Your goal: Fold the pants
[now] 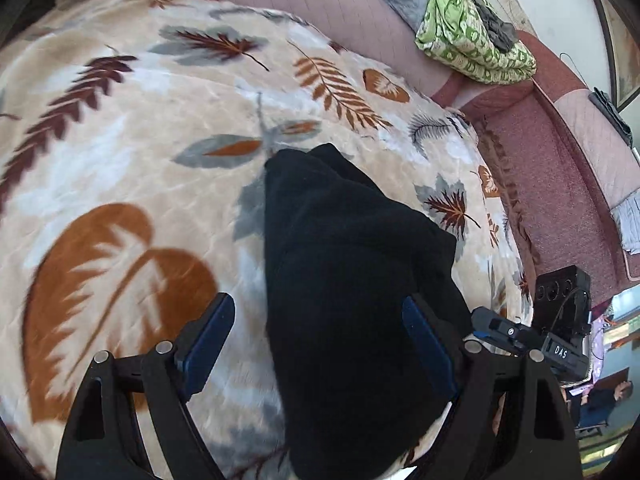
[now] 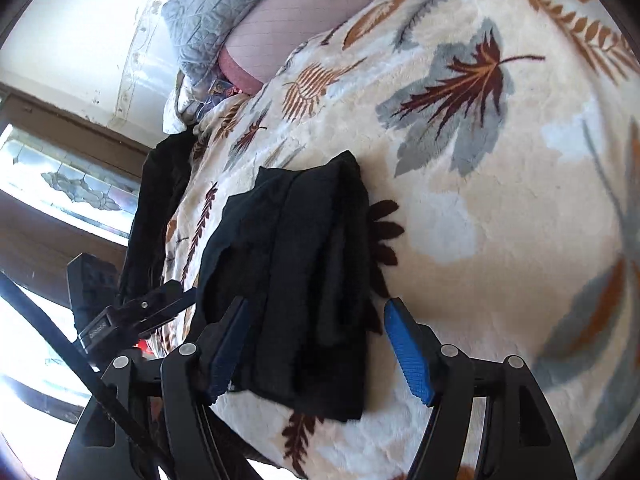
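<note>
This is a bedroom in a lived-in home. A plush cream blanket (image 1: 168, 128) printed with brown, rust and grey leaves covers a bed, with a pink quilted bedspread (image 1: 304, 4) and a grey quilted pillow (image 2: 208, 12) at its head. A folded green patterned cloth (image 1: 472, 44) sits on the pink bedding. A painted wall (image 2: 80, 40) with chipped plaster meets a wood-framed window (image 2: 68, 168) letting in daylight.
</note>
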`<state>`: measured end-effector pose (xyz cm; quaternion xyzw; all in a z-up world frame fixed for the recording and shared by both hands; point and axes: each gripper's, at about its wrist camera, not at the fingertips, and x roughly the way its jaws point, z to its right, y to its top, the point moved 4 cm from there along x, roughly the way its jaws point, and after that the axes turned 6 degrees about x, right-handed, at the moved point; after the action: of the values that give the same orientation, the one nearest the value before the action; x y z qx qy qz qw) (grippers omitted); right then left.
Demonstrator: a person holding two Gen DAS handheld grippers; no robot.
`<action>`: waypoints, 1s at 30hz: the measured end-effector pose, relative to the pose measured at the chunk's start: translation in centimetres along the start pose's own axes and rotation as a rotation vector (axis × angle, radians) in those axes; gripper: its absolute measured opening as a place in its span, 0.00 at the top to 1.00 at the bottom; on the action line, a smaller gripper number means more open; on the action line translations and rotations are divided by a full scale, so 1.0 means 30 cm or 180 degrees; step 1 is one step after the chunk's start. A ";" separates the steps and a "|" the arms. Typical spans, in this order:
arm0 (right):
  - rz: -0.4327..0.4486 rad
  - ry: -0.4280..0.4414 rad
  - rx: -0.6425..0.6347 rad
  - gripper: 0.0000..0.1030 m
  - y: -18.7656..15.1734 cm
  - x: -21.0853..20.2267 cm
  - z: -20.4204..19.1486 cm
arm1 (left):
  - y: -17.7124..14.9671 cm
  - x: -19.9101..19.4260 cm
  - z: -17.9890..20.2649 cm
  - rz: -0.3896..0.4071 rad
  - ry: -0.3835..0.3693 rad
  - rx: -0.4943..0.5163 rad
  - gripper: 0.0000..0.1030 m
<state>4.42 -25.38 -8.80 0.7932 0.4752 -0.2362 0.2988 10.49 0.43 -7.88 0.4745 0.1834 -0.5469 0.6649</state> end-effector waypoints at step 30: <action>0.0124 -0.0094 -0.0628 0.66 0.028 0.131 -0.289 | 0.048 -0.068 0.089 0.0608 -0.0154 0.0672 0.59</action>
<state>7.68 -17.23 -5.01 0.7654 0.4762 -0.1941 0.3870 10.38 -0.73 -4.41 0.5438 0.0627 -0.5087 0.6645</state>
